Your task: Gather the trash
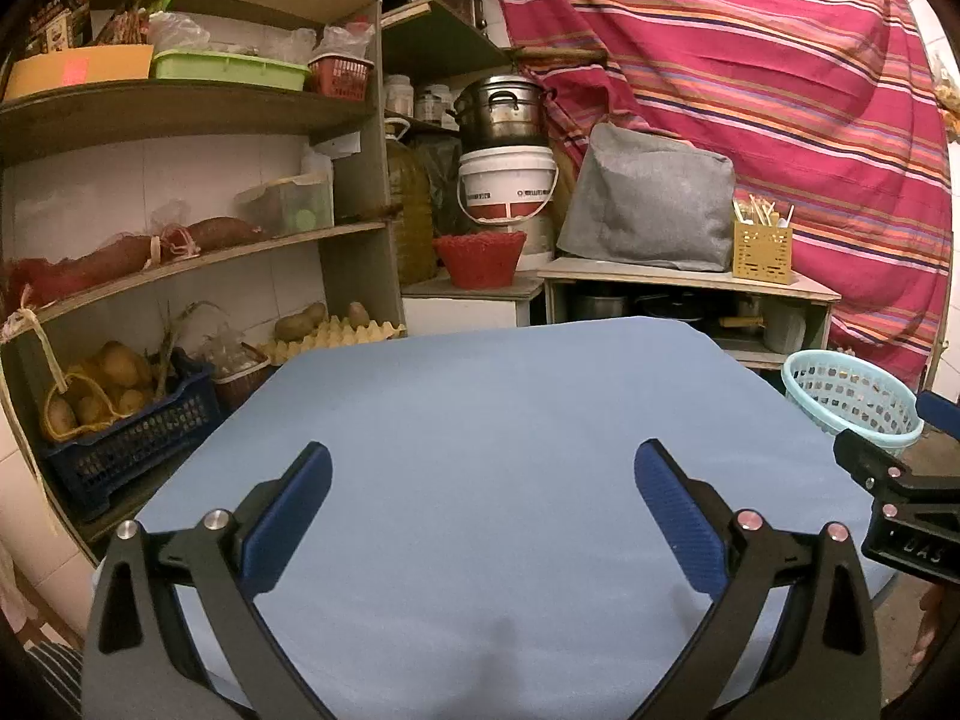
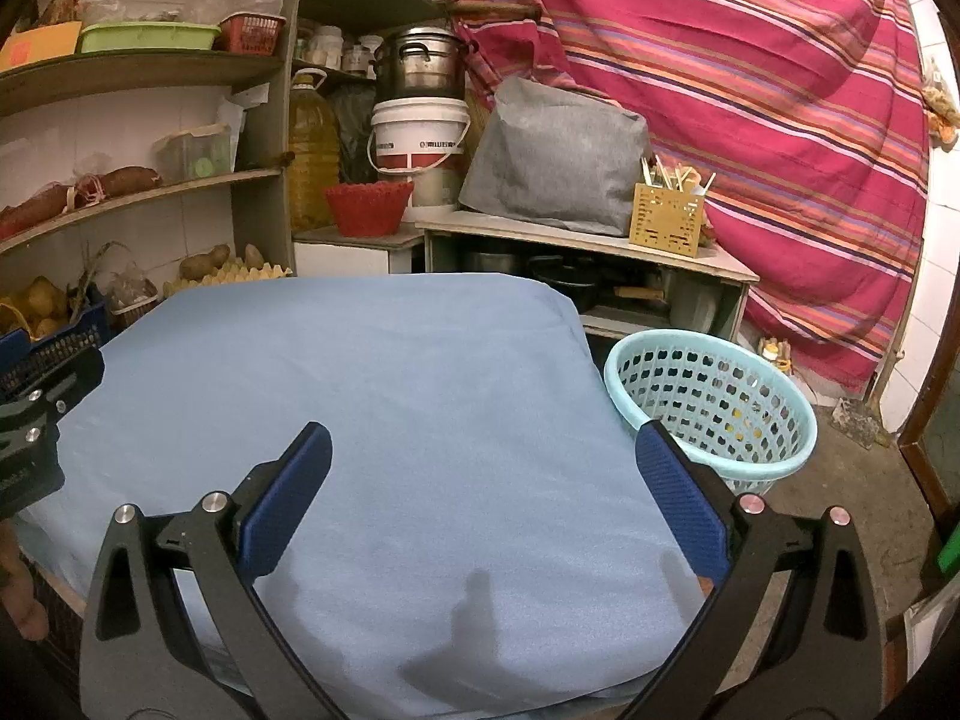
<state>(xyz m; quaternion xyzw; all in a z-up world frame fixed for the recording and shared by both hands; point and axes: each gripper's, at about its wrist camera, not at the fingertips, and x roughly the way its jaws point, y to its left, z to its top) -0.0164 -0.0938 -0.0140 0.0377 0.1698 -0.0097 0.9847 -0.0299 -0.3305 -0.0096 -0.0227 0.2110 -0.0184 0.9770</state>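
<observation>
A table with a light blue cloth fills the middle of both views. No trash shows on the cloth. A light blue mesh basket stands on the floor at the table's right edge, with small bits inside; it also shows in the left wrist view. My left gripper is open and empty above the cloth. My right gripper is open and empty above the cloth's right part, its right finger in front of the basket. Each gripper's body shows at the other view's edge.
Wooden shelves with boxes, potatoes and an egg tray stand at the left. A low cabinet behind the table carries a grey cover, a yellow holder, a white bucket and a red bowl. A striped red curtain hangs behind.
</observation>
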